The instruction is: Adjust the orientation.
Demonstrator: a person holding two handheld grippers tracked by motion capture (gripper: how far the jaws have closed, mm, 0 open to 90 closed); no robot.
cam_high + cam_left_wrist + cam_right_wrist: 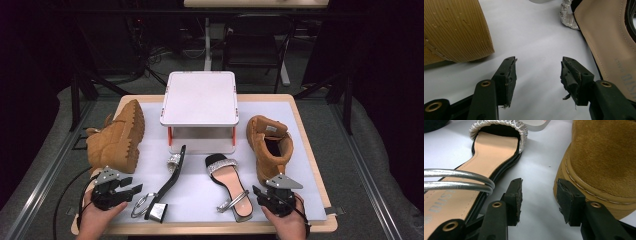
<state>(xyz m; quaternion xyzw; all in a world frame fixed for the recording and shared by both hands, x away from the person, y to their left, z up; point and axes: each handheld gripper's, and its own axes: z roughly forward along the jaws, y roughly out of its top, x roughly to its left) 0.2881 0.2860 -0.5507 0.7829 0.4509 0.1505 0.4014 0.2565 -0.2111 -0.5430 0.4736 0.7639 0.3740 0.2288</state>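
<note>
2 sandals (229,186) lie between the open, seemingly empty grippers' fingers (507,77).

Tipped sandal (167,186): black, silver toe strap and silver ankle loop, lying on its side with the tan insole facing the left tongs (131,191), just beside their open jaws on the inner side. Flat sandal (229,186): same make, sole down, toe pointing away, heel end just left of the right tongs (261,194), not touching. Upright boot (269,146): tan suede, standing, its toe just beyond and right of the right tongs' open jaws; tipped boot (118,137): tan, ribbed sole exposed, just beyond the left tongs.
</note>
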